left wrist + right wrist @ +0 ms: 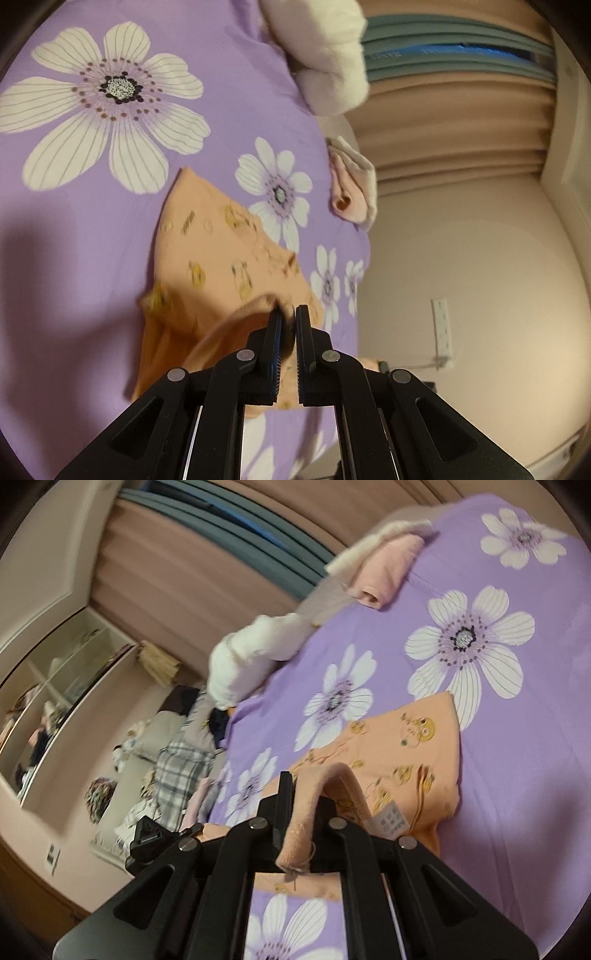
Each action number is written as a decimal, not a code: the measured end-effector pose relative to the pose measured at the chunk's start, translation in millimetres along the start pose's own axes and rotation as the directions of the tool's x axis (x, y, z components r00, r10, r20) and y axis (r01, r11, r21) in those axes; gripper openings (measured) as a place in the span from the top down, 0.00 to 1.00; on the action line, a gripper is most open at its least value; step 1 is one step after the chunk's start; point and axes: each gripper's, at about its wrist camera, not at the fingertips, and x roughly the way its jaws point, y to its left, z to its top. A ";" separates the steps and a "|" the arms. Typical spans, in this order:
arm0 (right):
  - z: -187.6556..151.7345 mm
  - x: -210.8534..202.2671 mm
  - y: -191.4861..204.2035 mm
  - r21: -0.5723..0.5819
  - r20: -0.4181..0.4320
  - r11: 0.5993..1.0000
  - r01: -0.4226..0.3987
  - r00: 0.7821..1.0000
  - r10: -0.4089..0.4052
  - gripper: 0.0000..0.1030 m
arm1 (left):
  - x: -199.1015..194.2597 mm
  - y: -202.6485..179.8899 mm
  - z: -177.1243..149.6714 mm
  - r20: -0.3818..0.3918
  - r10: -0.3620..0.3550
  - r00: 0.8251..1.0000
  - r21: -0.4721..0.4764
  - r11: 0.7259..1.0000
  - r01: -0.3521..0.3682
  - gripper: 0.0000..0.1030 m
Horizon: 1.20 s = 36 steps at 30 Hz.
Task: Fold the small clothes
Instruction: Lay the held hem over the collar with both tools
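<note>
A small orange garment with yellow cartoon prints lies on the purple flowered bedspread. My left gripper is shut on the garment's near edge, which lifts off the bed. In the right wrist view the same garment spreads away from me. My right gripper is shut on its ribbed neckband, which drapes over the fingers; a white care label shows beside it.
Folded pink and white clothes and a white fluffy bundle sit at the bed's far edge; they also show in the right wrist view as pink folded clothes and the white bundle. Curtains, a wall socket and a cluttered sofa lie beyond.
</note>
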 end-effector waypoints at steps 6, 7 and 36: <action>25.5 54.0 -25.1 0.053 -0.071 0.996 0.077 0.995 -0.073 0.93 | 38.9 13.4 37.7 0.009 0.011 1.000 -0.052 0.999 -0.011 1.00; 29.8 64.3 -29.1 0.052 -0.084 0.994 0.092 0.993 -0.087 0.93 | 45.2 15.1 43.0 0.012 0.024 1.000 -0.055 0.998 -0.023 1.00; 44.6 112.2 -65.4 0.125 -0.170 0.970 0.210 0.968 -0.187 0.75 | 41.5 -0.3 19.3 -0.050 0.153 0.987 0.103 0.984 -0.147 0.43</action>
